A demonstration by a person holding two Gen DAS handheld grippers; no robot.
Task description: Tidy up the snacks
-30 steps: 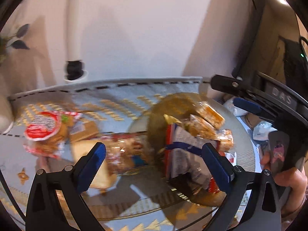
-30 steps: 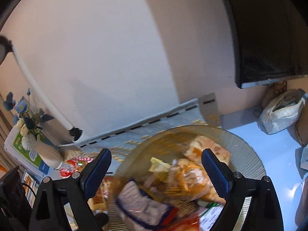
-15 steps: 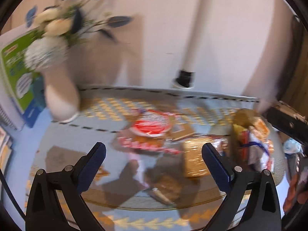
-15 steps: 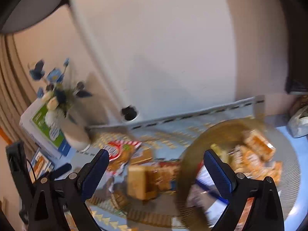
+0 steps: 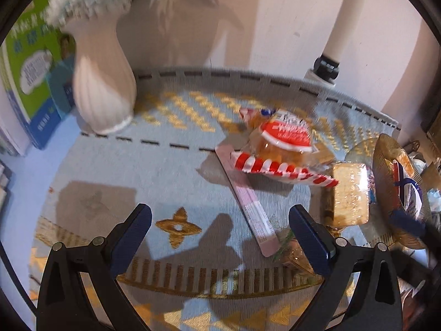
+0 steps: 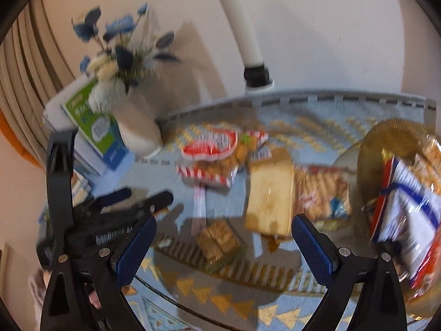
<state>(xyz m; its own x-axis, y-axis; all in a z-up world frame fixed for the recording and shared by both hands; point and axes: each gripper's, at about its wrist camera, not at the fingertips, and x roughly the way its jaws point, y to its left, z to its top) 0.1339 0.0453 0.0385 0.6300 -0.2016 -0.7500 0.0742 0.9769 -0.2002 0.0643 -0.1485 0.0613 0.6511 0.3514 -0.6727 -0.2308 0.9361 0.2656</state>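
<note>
On the patterned blue-and-gold cloth (image 5: 115,165), mid-scene, the loose snacks sit in a cluster: red-and-white striped bag (image 5: 278,149) with golden pieces inside, lying partly over a long pink stick pack (image 5: 248,201); pale cake slice in clear wrap (image 6: 271,201) just right of it; biscuit pack (image 6: 322,193) touching the slice's right side; small cracker pack (image 6: 219,238) nearest the camera. Far right, amber glass bowl (image 6: 391,135) already loaded with several packs, a blue-and-white bag (image 6: 410,220) on top; looks like the collection point, so the loose ones probably go there next.

Left tongs (image 5: 220,237) spread wide, nothing between the pads; hovering over bare cloth left of the stick pack, pointed at the cluster. Right tongs (image 6: 223,242) also spread wide and empty; framed around the cracker pack and cake slice, above them, no contact seen. Both held open and low, my guess is to line up a pick.

Outward: white ribbed vase (image 5: 102,82) with blue and white flowers far left, green-and-blue box (image 5: 35,63) behind it, white pole (image 6: 242,27) on a black base at the wall. Both views motion-blurred; pack labels unreadable.
</note>
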